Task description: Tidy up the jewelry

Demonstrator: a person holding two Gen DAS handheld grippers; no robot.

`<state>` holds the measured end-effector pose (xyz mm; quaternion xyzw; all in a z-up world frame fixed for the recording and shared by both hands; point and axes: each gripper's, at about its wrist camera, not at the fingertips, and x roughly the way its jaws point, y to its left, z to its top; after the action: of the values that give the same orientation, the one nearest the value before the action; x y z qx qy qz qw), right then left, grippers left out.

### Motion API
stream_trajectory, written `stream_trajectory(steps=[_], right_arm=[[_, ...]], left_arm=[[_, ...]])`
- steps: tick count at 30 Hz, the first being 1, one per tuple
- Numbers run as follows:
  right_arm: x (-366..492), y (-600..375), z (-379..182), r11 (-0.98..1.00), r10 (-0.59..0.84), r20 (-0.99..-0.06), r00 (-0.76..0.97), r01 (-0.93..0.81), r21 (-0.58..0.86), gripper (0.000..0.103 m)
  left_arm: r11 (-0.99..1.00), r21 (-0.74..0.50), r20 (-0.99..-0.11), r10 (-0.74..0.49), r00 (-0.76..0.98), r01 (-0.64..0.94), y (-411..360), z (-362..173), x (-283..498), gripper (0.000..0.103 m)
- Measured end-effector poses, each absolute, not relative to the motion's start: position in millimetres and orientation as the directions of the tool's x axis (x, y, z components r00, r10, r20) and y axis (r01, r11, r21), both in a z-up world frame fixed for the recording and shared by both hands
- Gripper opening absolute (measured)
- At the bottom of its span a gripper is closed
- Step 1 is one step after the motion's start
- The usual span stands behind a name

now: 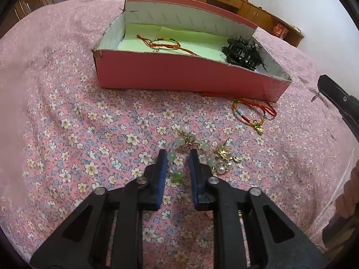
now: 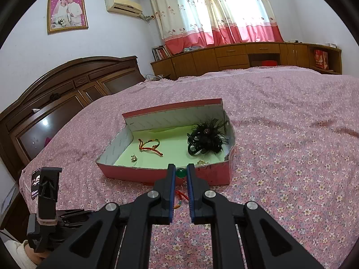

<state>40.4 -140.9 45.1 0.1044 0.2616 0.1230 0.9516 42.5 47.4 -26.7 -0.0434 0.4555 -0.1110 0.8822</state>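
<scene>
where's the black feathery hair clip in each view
Left wrist view: black hair clip at upper right, in the right end of the pink box.
Right wrist view: it sits at centre, again in the box's right end.
Shared landmark: the red cord bracelet in the box's left half.

The left gripper [image 1: 178,154] tilts steeply down toward the bed, its blue-padded fingers [image 1: 162,168] nearly together around a bead bracelet [image 1: 179,157]. The right gripper [image 2: 181,168] points gently downward, pads pinching a green bead [image 2: 181,172].
</scene>
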Motion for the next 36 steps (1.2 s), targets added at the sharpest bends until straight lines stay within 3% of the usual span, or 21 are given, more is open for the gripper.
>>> stream_trajectory(steps=[7,19,36], right_arm=[[40,-141,46,0.949,0.286,-0.471,0.834,-0.181,0.257,0.011],[38,-140,48,0.949,0.291,-0.469,0.834,-0.19,0.252,0.011],[50,-126,56,0.949,0.302,-0.448,0.841,-0.219,0.228,0.011]], left_arm=[[0.967,-0.212,-0.758,-0.253,0.601,0.139,56,-16,40,0.0],[0.964,-0.23,-0.614,-0.249,0.749,0.131,68,34,24,0.0],[0.969,-0.198,-0.465,-0.223,0.857,0.145,72,73,43,0.0]])
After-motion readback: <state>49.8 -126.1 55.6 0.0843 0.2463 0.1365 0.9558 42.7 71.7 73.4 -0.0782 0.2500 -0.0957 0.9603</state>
